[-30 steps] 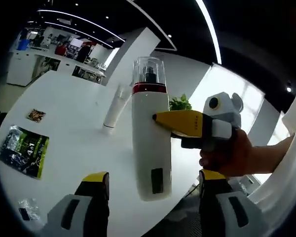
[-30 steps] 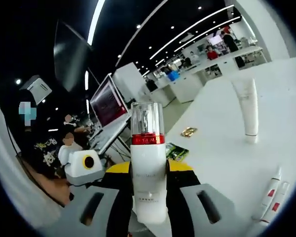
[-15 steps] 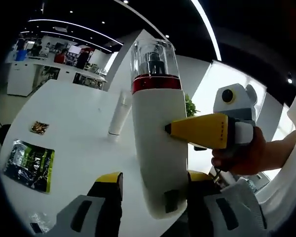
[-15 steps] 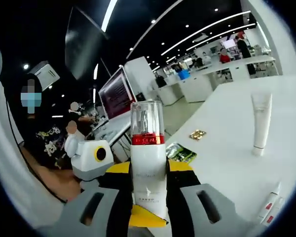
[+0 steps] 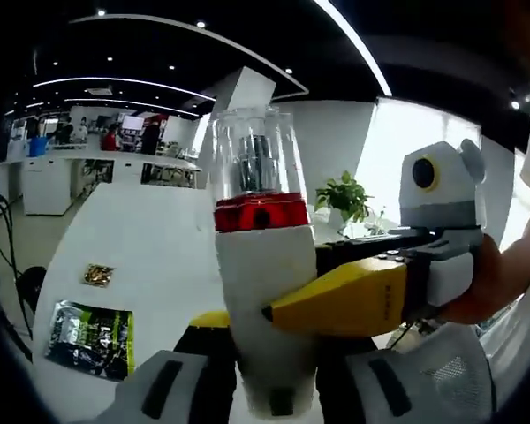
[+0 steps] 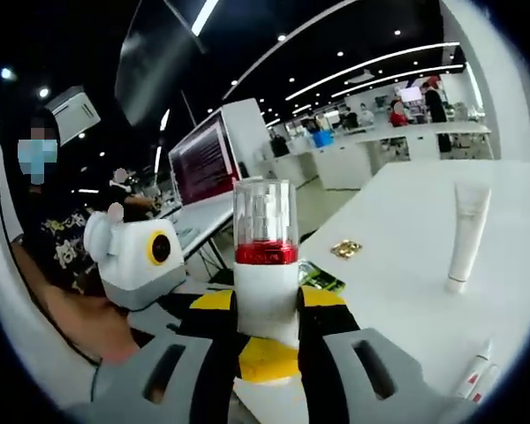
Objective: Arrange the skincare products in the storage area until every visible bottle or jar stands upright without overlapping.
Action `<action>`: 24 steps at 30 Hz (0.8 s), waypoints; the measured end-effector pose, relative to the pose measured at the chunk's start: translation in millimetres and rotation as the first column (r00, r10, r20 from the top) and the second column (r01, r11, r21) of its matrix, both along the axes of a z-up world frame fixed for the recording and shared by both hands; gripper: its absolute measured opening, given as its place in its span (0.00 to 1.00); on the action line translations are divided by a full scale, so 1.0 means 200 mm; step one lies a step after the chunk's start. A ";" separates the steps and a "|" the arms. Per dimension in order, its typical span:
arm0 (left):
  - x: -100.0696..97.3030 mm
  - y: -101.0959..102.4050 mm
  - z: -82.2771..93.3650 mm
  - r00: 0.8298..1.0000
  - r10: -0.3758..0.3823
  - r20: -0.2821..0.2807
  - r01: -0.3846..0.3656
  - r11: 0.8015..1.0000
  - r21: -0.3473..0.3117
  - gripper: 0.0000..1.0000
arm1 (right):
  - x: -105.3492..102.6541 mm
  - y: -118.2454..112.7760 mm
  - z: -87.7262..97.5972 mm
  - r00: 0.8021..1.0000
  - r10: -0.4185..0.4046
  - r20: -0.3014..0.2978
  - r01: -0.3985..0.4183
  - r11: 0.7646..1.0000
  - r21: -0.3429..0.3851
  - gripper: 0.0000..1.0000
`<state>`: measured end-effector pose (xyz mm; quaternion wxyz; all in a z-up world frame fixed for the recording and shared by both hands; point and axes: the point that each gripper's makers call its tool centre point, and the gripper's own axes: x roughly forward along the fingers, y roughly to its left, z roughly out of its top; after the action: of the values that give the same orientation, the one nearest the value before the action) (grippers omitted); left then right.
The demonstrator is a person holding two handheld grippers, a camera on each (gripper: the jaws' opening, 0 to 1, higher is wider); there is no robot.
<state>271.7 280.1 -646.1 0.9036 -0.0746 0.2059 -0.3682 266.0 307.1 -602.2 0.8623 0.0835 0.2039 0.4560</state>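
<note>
A white pump bottle (image 5: pixel 263 283) with a red band and a clear cap stands upright in the air above the white table (image 5: pixel 150 238). My left gripper (image 5: pixel 274 334) has its jaws closed against the bottle's base. My right gripper (image 5: pixel 353 300) reaches in from the right, its yellow jaw pressed on the bottle's middle. In the right gripper view the same bottle (image 6: pixel 266 265) is clamped between the jaws of my right gripper (image 6: pixel 267 302), and a yellow jaw of my left gripper (image 6: pixel 267 358) crosses just below. A white tube (image 6: pixel 466 234) stands on its cap on the table (image 6: pixel 406 291).
Two slim tubes (image 6: pixel 477 380) lie at the table's near right. A gold packet (image 6: pixel 344 249) and a green-black packet (image 6: pixel 320 276) lie further left, also seen as gold packet (image 5: pixel 97 276) and dark packet (image 5: pixel 93 336). A person's hand (image 6: pixel 88 322) holds the left gripper.
My left gripper's jaws have narrowed from wide apart to closed around the bottle's base. The right gripper has kept its hold, and the two grippers have drawn closer together.
</note>
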 end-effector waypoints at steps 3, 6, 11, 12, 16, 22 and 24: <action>-0.01 -0.02 0.00 1.000 0.013 -0.024 -0.014 1.000 -0.018 0.32 | 0.00 0.00 0.00 1.000 0.001 0.004 -0.001 1.000 -0.005 0.23; -0.01 -0.02 0.00 0.999 0.011 -0.041 -0.013 0.999 -0.044 0.32 | 0.00 -0.01 0.00 1.000 -0.004 0.002 0.004 1.000 0.000 0.24; -0.03 -0.03 0.04 0.998 -0.026 -0.051 0.019 0.992 -0.127 0.32 | 0.00 -0.01 0.03 1.000 0.016 -0.016 -0.016 1.000 0.027 0.25; -0.03 -0.04 0.05 0.998 -0.035 -0.050 0.027 0.990 -0.142 0.32 | 0.00 -0.01 0.03 1.000 0.018 -0.022 -0.018 0.999 0.033 0.26; -0.06 -0.06 0.08 0.995 -0.080 -0.060 0.067 0.976 -0.208 0.32 | -0.01 0.00 0.06 0.997 0.077 -0.026 -0.075 0.995 0.058 0.27; -0.12 -0.13 0.13 0.983 -0.171 -0.067 0.141 0.936 -0.322 0.32 | -0.04 -0.03 0.12 0.981 0.174 -0.082 -0.166 0.981 0.098 0.30; -0.13 -0.14 0.14 0.979 -0.192 -0.063 0.159 0.924 -0.347 0.32 | -0.04 -0.04 0.13 0.978 0.192 -0.087 -0.183 0.978 0.097 0.30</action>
<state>245.0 251.7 -618.4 0.8295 -0.2284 0.1883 -0.4736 257.4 299.9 -576.6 0.8001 0.1239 0.2317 0.5392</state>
